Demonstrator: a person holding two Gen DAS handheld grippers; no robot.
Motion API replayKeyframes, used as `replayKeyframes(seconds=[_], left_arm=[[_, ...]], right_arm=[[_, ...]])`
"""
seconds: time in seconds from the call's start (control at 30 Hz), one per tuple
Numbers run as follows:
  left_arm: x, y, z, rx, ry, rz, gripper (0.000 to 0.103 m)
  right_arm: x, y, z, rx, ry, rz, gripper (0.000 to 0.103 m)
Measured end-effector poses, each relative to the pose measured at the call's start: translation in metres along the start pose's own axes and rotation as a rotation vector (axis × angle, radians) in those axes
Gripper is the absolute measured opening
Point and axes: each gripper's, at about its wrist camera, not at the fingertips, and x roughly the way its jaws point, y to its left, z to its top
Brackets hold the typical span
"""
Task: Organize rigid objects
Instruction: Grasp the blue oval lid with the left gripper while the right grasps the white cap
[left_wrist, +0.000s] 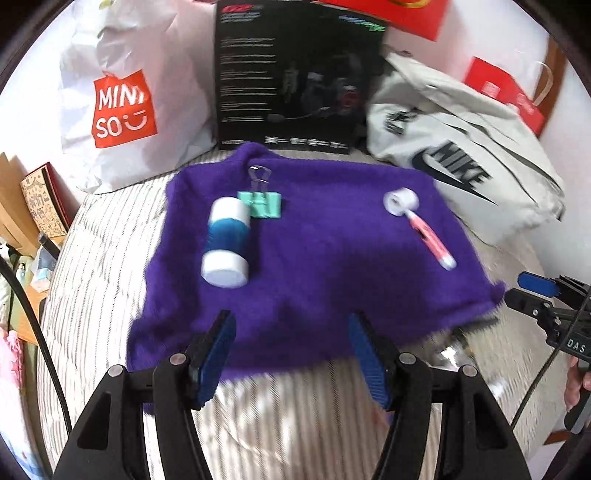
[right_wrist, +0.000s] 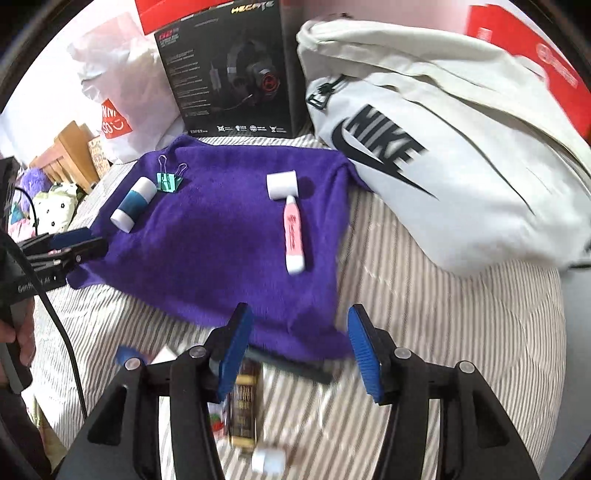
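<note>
On the purple towel (left_wrist: 314, 236) spread mid-frame, a blue-and-white tube (left_wrist: 227, 242) lies at left touching a green binder clip (left_wrist: 263, 205), and a pink-handled roller (left_wrist: 417, 221) lies at right. The left gripper (left_wrist: 291, 354) at the bottom edge and the right gripper (right_wrist: 301, 350) both gape partway, holding nothing.

The middle of the purple towel (right_wrist: 221, 236) is left bare between the blue-and-white bottle (right_wrist: 133, 204) with the green binder clip (right_wrist: 169, 181) and the pink-handled roller (right_wrist: 291, 225). The far edge is walled off by the black headset box (right_wrist: 229, 70) and the Nike bag (right_wrist: 436, 147).
</note>
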Motion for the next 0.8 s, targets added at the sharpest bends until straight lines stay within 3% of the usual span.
replayKeyframes(seconds=[0.3, 0.47, 0.67, 0.8], left_arm=[[-0.021, -0.049, -0.052, 0.074, 0.017, -0.078, 0.062], [-0.006, -0.053, -0.075, 0.105, 0.069, -0.101, 0.062], [0.019, -0.056, -0.085, 0.137, 0.108, -0.073, 0.062], [0.023, -0.064, -0.083, 0.198, 0.076, -0.052, 0.057]], right_arm=[[-0.038, -0.009, -0.049, 0.047, -0.023, 0.011, 0.059], [-0.045, -0.013, -0.065, 0.066, -0.026, 0.013, 0.059], [-0.042, -0.015, -0.073, 0.082, -0.013, 0.020, 0.059], [-0.037, -0.017, -0.077, 0.086, 0.003, 0.015, 0.059]])
